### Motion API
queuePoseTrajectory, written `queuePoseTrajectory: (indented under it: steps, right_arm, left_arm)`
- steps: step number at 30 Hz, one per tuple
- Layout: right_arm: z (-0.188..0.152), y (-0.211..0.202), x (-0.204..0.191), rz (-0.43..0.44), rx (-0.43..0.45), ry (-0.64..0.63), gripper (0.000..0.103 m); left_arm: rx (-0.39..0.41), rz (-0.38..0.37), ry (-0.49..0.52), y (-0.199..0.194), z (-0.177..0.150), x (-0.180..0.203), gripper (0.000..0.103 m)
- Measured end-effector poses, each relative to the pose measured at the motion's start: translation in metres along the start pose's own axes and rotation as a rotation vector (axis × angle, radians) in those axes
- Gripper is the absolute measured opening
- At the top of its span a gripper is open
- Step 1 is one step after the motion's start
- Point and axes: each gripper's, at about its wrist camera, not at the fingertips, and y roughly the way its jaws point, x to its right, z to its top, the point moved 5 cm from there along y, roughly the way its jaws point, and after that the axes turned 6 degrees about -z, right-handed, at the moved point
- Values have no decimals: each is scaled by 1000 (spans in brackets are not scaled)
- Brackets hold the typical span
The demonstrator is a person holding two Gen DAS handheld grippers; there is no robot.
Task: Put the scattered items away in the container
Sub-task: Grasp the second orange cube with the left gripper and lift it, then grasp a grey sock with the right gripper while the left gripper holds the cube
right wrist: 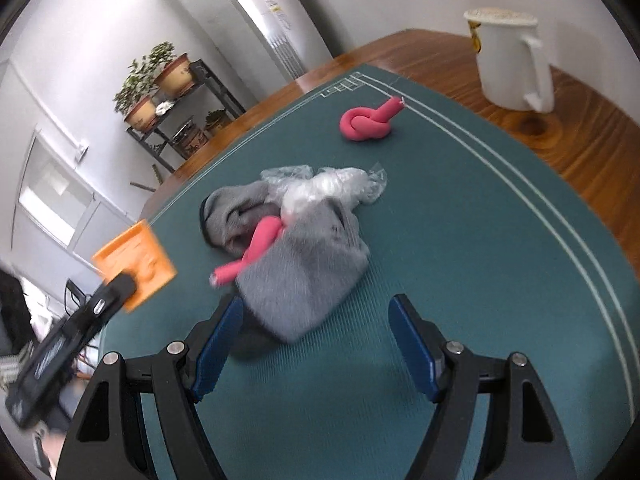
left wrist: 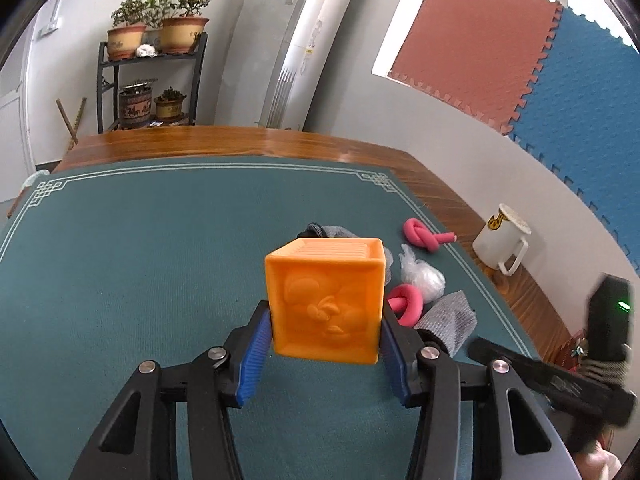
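My left gripper (left wrist: 325, 322) is shut on an orange cube (left wrist: 326, 300) with a relief face, held above the green mat; the cube also shows in the right wrist view (right wrist: 134, 262). Behind it lie a grey sock (left wrist: 448, 320), a pink knotted tube (left wrist: 406, 302), a clear plastic wad (left wrist: 422, 274) and a second pink knot (left wrist: 424, 236). My right gripper (right wrist: 316, 324) is open and empty, just in front of the grey sock (right wrist: 304, 276), with the pink tube (right wrist: 256, 248), plastic wad (right wrist: 324, 188) and far pink knot (right wrist: 368, 120) beyond. No container is in view.
A white mug (left wrist: 502, 240) stands on the wooden table edge (left wrist: 460, 200) right of the green mat (left wrist: 140, 260); it shows in the right wrist view too (right wrist: 508, 64). A plant shelf (left wrist: 152, 80) stands beyond the table.
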Motion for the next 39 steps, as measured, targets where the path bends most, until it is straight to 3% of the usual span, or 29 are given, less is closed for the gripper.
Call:
queuePoseTrajectory:
  steps: [5,7,9,10,15,27,39]
  right_arm:
    - [7,22,-1,15,-16,22,75]
    - [5,22,-9,44,-14,-19,52]
    - [4,19,-15,33,7,-59,45]
    - [3,16,-17,25,19,-76,31]
    - [-1,-6,-18,17,68,-107,22]
    - [-30,-108,19,-52,274,-91,21]
    - [-52,-249,145,-279,488,141,21]
  left_arm:
    - [-2,-17,9,0,0,6,53]
    - [-8,-19,10,2,0,7,53]
    - [-17,-18,6,5,-2,7,53]
    - [-20,-17,5,7,-3,7,53]
    - [-27,-19,15,9,-8,11,53]
    - [-42,-63,54,7,-16,33,53]
    - [-56,-115,105,-2,-29,65,53]
